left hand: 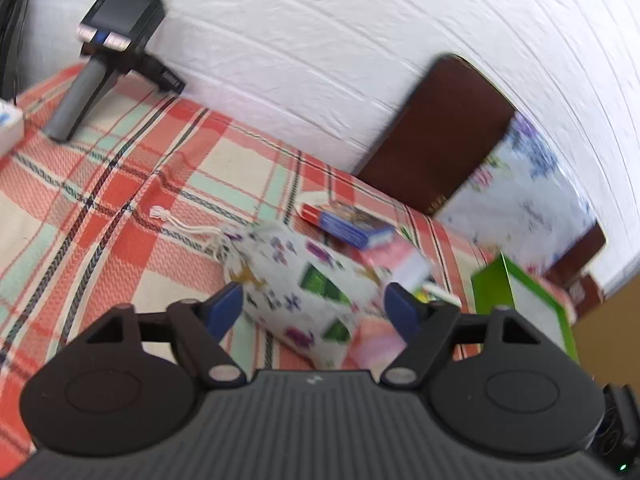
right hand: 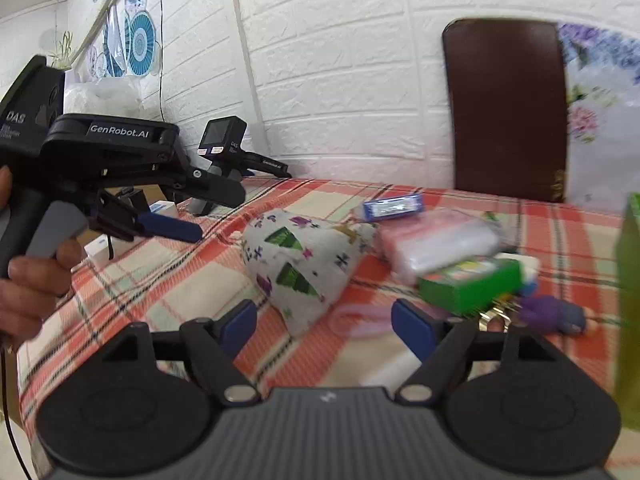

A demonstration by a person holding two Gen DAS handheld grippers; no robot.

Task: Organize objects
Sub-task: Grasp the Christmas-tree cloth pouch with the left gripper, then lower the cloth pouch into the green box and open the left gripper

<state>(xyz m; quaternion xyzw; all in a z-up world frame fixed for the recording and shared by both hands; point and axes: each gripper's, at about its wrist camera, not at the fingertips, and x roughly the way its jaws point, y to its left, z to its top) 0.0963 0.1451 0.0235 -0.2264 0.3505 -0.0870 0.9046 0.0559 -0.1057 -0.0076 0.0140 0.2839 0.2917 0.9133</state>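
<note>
A white drawstring pouch (left hand: 304,284) printed with green trees lies on the plaid tablecloth (left hand: 100,208). My left gripper (left hand: 316,308) is open, its blue fingers either side of the pouch, above it. In the right wrist view the pouch (right hand: 300,260) lies ahead of my open, empty right gripper (right hand: 324,326), and the left gripper (right hand: 168,226) hovers to the pouch's left. Beside the pouch lie a blue box (right hand: 394,206), a pink-and-clear packet (right hand: 436,240), a green box (right hand: 472,284) and a small purple doll (right hand: 552,314).
A spare gripper device (left hand: 104,52) stands at the table's far left by the white brick wall (left hand: 320,60). A brown chair back (right hand: 506,108) stands behind the table. A green container (left hand: 524,304) stands at the right. White boxes (right hand: 100,246) lie at the left edge.
</note>
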